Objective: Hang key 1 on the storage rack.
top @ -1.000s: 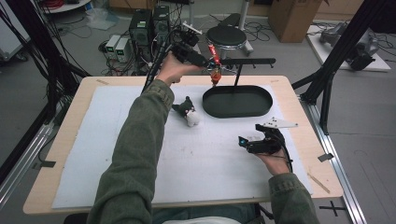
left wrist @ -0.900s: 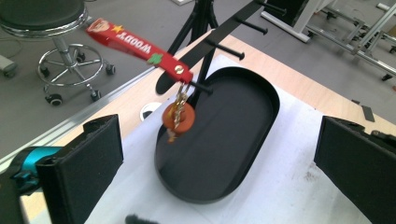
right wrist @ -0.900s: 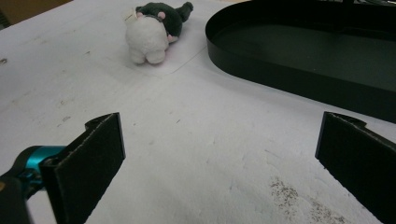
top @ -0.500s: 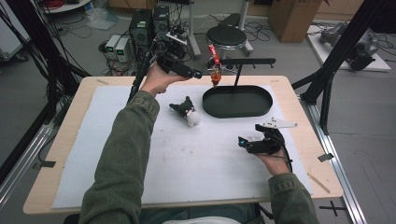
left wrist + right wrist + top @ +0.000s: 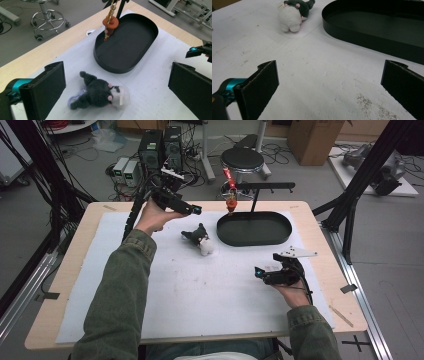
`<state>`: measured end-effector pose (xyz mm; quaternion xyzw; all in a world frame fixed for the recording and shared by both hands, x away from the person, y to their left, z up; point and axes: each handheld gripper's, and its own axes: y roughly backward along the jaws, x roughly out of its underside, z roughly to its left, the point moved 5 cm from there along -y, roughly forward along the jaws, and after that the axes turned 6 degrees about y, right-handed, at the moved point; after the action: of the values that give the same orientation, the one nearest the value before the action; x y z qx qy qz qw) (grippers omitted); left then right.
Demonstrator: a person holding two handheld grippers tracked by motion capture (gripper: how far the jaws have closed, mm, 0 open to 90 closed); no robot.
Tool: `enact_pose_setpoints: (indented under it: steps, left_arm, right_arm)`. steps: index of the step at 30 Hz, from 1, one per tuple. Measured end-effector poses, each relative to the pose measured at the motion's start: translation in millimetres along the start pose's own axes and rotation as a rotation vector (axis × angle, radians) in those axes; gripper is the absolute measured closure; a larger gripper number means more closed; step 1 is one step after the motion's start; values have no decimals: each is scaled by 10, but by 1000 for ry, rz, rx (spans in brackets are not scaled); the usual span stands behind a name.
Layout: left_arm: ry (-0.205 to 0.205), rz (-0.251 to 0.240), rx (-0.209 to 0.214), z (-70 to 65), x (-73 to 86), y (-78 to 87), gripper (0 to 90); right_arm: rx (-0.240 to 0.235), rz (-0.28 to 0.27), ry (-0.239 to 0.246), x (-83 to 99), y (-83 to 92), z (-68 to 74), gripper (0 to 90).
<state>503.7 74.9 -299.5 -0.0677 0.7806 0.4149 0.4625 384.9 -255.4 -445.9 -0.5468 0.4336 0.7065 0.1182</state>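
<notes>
A dark grey and white plush toy lies on its side on the white mat, left of a black oval tray. Above the tray's far left rim, a small orange figure hangs from a black stand. My left gripper hovers open over the table's far side, above and behind the plush. In the left gripper view the plush lies below the wide-apart jaws of the left gripper, with the tray and figure beyond. My right gripper rests open on the mat, near right, holding nothing.
In the right gripper view the right gripper faces bare mat, with the plush far left and the tray far right. Stools, cables and boxes stand on the floor behind the table. The right gripper's tip shows at the left gripper view's right edge.
My left gripper has drawn back to the left, away from the hanging figure, which stays on its stand. The right gripper and the plush have not moved.
</notes>
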Motion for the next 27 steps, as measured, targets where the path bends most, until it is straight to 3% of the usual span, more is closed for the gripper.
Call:
enact_pose_setpoints:
  steps: [12,18,27]
  left_arm:
    - [12,21,-30,110,322,186,17]
    - [16,13,-16,116,674,364,17]
    - [37,55,-56,202,1188,518,17]
  right_arm:
    - [-3,7,3,4,-9,12,4]
    - [-4,8,9,6,-7,15,4]
    - [-1,16,7,9,-18,26,4]
